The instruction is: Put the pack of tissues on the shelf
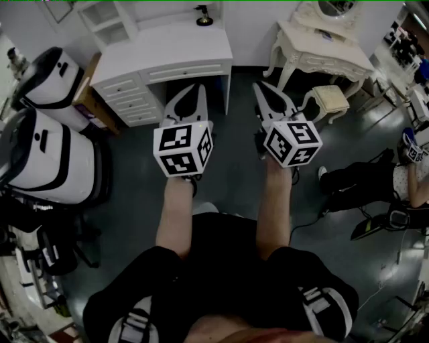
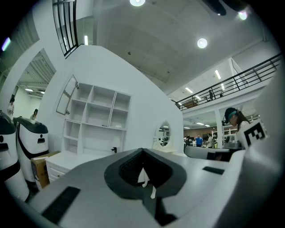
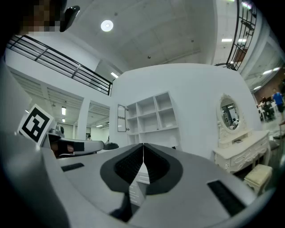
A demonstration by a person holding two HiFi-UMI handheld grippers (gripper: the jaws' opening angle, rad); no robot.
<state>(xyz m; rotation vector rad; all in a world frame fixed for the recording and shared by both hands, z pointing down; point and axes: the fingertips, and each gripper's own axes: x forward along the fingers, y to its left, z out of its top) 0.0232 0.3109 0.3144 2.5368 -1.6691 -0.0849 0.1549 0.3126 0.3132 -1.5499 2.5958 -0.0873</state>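
No pack of tissues shows in any view. In the head view my left gripper and right gripper are held side by side at arm's length, above the dark floor in front of a white desk. Both are shut, tips touching, with nothing between them. The left gripper points toward the white wall shelf above the desk. The right gripper also faces that shelf, whose compartments look bare. The shelf's lower part sits at the head view's top edge.
An ornate white vanity with an oval mirror and a padded stool stands to the right. Two large white machines and a cardboard box crowd the left. A person's legs are at the right.
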